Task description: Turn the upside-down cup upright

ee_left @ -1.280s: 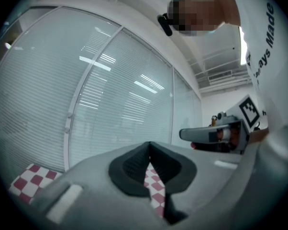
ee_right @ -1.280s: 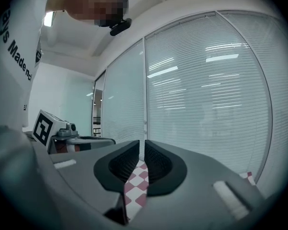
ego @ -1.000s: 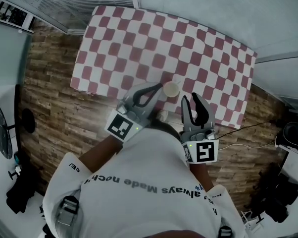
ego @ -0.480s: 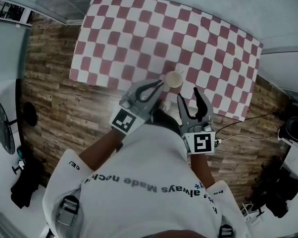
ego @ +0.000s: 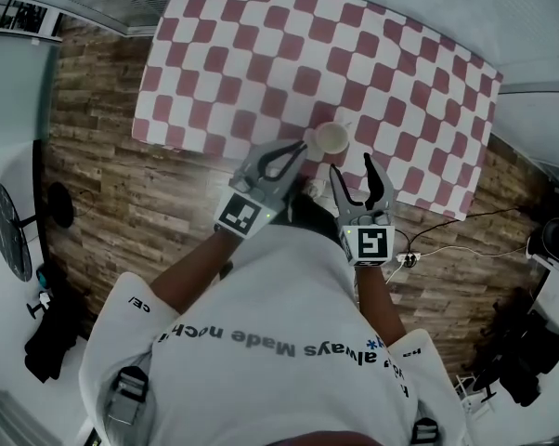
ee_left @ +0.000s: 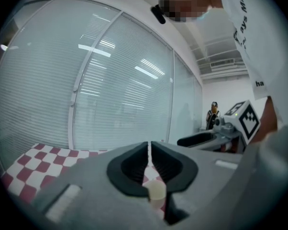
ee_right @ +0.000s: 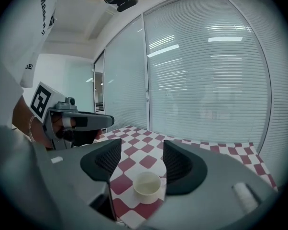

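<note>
The left gripper (ego: 294,150) is held closed, with nothing between its jaws. The right gripper (ego: 354,167) is seen with its jaws apart; they have just been opening, and nothing is clasped between them. The cup (ego: 331,138) is stood upright, mouth up, on the checked desk (ego: 261,54) near its front edge, just beyond both grippers' tips.

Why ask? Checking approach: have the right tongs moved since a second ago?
Yes: right tongs sank toward the checkered table; they just opened wider, nothing between, cup ahead.
</note>
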Tool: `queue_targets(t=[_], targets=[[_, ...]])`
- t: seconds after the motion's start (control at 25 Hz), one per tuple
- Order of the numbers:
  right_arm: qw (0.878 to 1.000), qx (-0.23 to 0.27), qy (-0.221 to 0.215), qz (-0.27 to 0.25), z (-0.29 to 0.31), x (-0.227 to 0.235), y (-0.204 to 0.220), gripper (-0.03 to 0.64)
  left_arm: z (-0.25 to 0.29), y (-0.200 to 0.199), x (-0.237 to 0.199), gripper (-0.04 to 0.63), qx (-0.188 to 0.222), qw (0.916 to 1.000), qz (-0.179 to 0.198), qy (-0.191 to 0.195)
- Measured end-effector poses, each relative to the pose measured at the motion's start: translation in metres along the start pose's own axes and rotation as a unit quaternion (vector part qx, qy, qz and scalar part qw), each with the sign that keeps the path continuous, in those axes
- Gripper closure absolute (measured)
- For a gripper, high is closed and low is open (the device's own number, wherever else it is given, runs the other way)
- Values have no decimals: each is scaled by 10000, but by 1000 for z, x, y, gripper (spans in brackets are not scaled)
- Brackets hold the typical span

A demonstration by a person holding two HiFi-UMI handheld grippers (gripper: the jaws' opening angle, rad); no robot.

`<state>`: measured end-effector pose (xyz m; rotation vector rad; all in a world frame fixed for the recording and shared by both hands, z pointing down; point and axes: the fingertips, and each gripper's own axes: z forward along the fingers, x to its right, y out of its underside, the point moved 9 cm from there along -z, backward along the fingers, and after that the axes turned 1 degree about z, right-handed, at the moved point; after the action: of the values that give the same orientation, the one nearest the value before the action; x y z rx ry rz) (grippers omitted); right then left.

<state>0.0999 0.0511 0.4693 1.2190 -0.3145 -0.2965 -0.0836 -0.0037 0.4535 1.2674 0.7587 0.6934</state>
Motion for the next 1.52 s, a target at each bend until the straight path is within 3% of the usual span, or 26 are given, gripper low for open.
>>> queue_targets(t=[0.6,0.84,1.12,1.52], targets=[[9966,-821,81,-51,42,1,86,278,3,66,-6,571,-494,9987,-104,1],[9942,-1064,149,68,56,7,108,261,9,91,-13,571,-809,9964,-266,-28],[9914,-1290,148,173,72,19,132,228,20,109,-18,571,-1063,9943,-65,12],[9885,-1508,-1,101,91,19,149,210,19,118,-14,561,-1264,9919,-55,71]])
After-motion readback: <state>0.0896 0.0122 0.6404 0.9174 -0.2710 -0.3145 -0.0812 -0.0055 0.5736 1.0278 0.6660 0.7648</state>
